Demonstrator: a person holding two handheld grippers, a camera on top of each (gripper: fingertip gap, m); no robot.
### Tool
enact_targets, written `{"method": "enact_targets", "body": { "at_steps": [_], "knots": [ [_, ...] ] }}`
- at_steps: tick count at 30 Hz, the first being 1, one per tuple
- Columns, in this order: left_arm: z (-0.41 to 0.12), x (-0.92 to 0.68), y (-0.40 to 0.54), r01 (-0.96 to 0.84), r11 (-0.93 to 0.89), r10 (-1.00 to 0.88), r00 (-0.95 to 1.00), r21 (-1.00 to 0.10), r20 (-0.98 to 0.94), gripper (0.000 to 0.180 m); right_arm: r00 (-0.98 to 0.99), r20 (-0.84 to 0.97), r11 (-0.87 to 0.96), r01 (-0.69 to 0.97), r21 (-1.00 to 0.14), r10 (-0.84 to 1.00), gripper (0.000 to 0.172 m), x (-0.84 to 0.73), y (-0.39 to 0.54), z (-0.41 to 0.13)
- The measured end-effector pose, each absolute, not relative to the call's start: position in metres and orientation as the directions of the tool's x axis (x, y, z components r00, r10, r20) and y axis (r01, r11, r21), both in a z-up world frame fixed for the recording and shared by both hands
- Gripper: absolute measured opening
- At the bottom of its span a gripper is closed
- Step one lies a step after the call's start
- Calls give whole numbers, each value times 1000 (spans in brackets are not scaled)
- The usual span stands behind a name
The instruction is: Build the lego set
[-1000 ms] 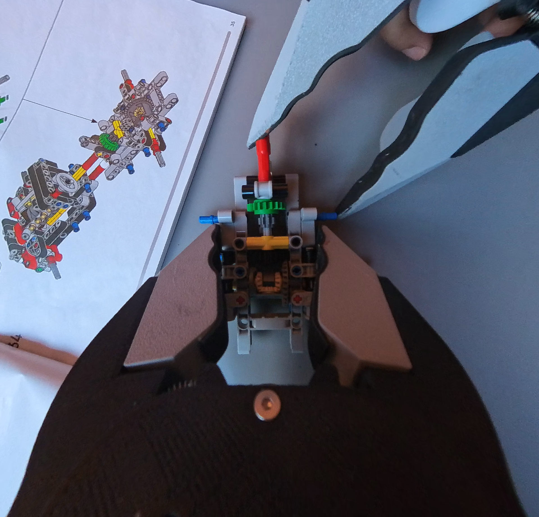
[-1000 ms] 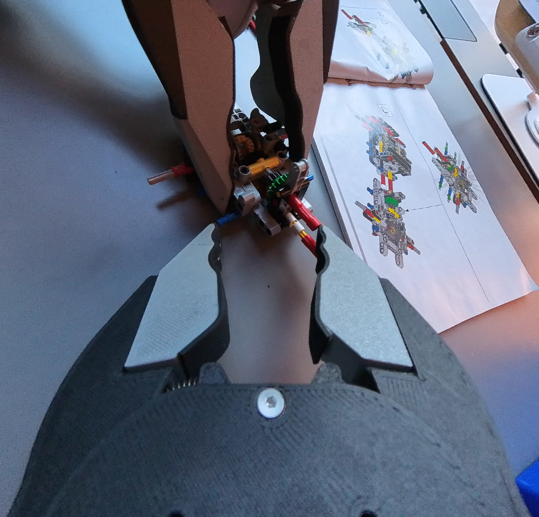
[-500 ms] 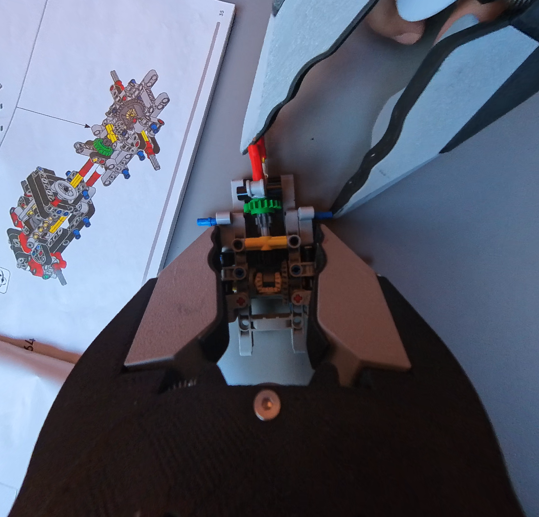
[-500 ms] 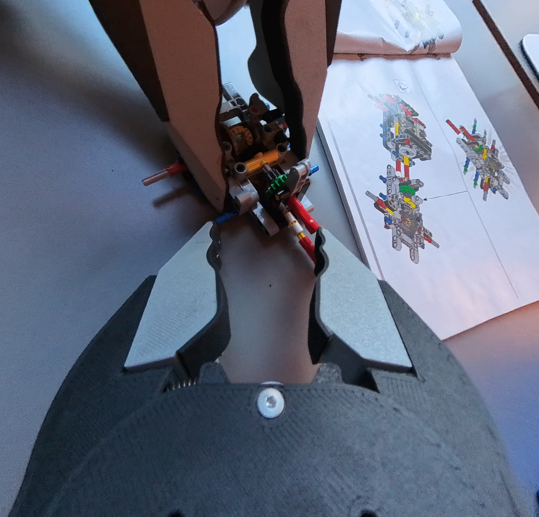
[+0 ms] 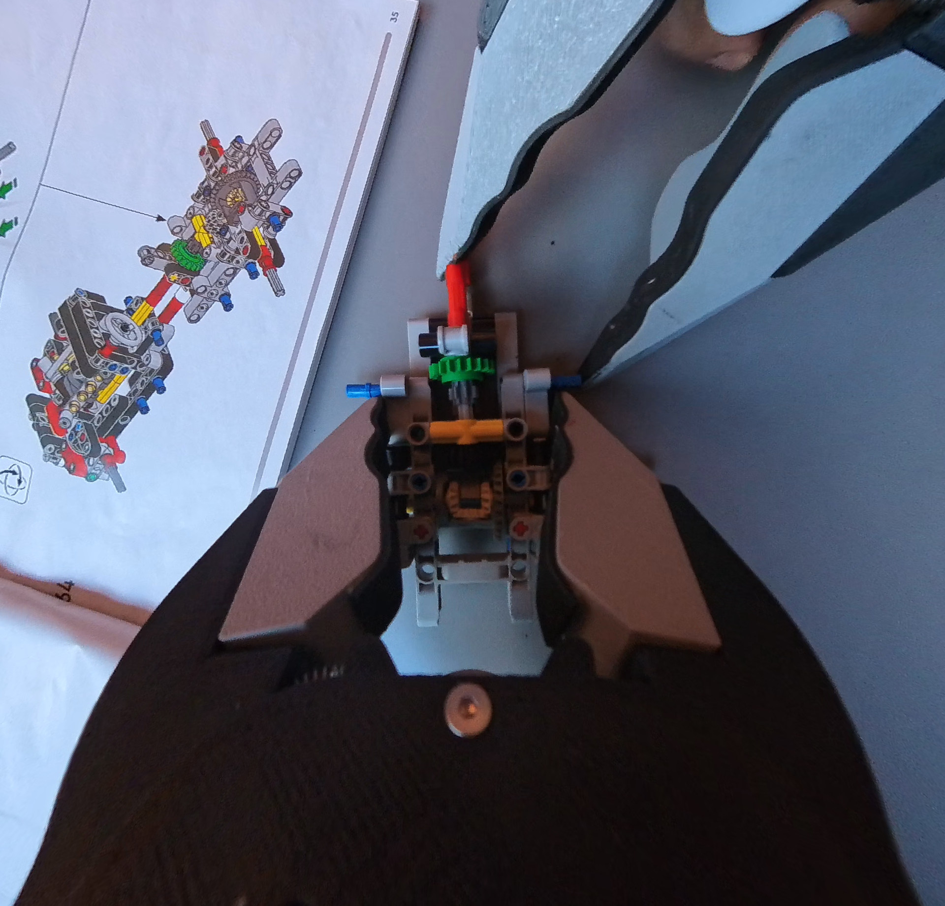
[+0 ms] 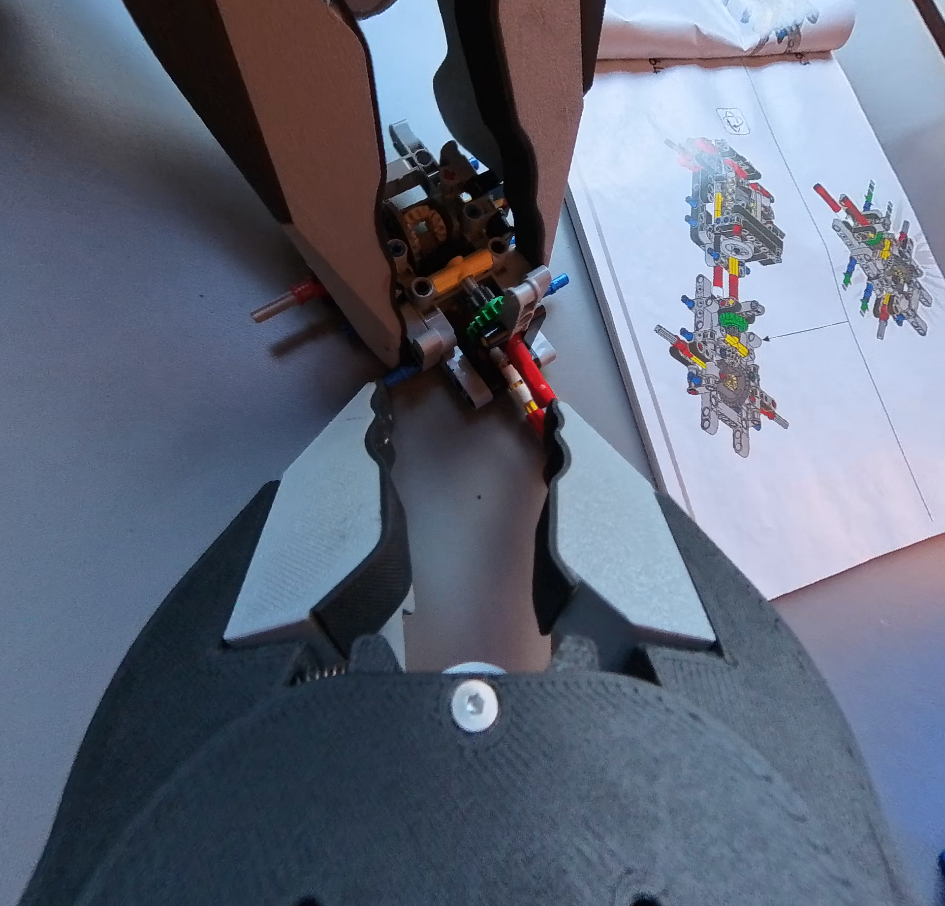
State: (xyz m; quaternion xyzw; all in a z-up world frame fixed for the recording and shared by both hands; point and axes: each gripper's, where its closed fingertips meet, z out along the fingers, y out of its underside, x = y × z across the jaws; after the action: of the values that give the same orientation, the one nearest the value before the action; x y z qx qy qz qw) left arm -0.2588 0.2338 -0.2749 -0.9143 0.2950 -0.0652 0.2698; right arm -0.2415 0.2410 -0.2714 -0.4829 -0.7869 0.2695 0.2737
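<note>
My left gripper point(image 5: 468, 406) is shut on a small toy-brick gear assembly point(image 5: 468, 452) with a green gear point(image 5: 460, 367) and an orange connector, and holds it against the grey table point(image 5: 767, 472). In the right wrist view the brown fingers point(image 6: 317, 165) clamp its two sides point(image 6: 460, 278). My right gripper point(image 6: 466, 401) is open in front of the assembly. One fingertip point(image 6: 555, 411) is at the end of the red axles point(image 6: 526, 365). The other fingertip point(image 6: 381, 395) is at a blue pin point(image 6: 401, 372). The right gripper also shows in the left wrist view point(image 5: 519, 321).
An open instruction booklet point(image 5: 204, 217) lies on the table beside the assembly, to the right in the right wrist view point(image 6: 767, 319). A red-and-tan axle point(image 6: 286, 301) sticks out past the left finger. A person's fingertip point(image 5: 716, 48) shows behind the right gripper. Only a small space, under 4 cm, lies between the two pairs of fingers.
My right gripper's fingers have drawn a little closer together around the assembly's front end. The left gripper keeps its hold on the assembly; the view has shifted slightly.
</note>
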Motion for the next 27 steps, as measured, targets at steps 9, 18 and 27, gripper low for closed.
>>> {"method": "enact_targets", "body": {
  "at_steps": [9,18,27],
  "knots": [
    [-275,-263,232,-463,-698,-536,844,-546,-29,60,-346,151,341,593,-730,926,62,-247,240,-269],
    [-275,-264,228,-459,-702,-537,844,-546,-19,60,-348,125,328,619,-714,929,63,-249,236,-271],
    [-275,-265,227,-485,-691,-558,829,-537,-30,60,-373,225,421,610,-671,900,58,-247,235,-270]
  ]
}}
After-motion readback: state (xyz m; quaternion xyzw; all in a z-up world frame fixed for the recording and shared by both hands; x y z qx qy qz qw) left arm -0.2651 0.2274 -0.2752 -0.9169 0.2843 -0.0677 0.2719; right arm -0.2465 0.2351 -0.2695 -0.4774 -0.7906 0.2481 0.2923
